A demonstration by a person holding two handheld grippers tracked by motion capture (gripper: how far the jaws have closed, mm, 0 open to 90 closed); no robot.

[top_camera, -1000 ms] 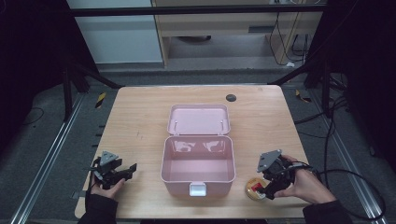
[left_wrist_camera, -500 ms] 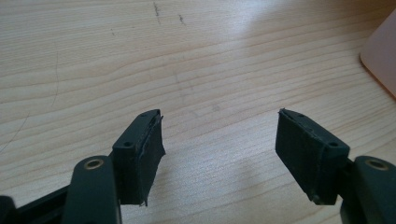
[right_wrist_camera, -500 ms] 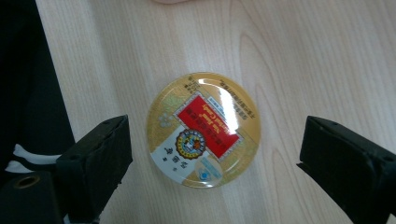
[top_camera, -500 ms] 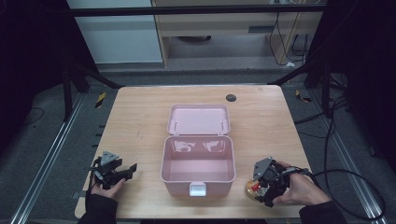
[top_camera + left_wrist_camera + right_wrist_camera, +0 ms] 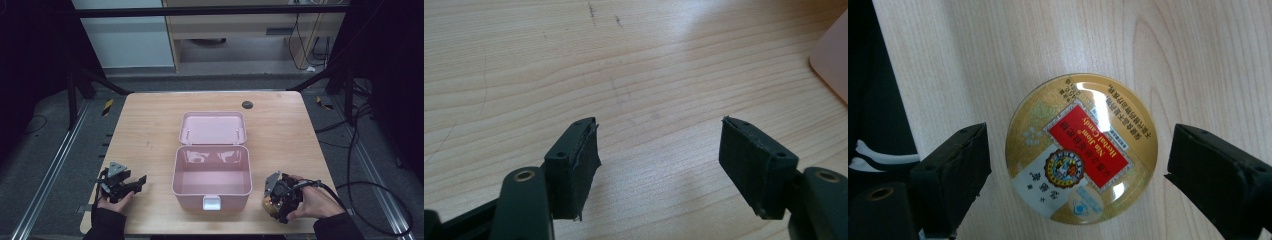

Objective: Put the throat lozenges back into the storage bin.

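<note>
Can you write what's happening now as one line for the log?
right gripper: open, straddling candy tin | left gripper: open, over table | pink box: open

My tongs wear matt black pads; the candy tin gleams glossy gold; the worktop is smooth pale wood.

Round gold tin near the table's front right corner, red label read "Nin Jiom Herbal Candy", surrounding small Chinese print too fine to read

lab | dark metal frame | floor cables | wooden table
</note>
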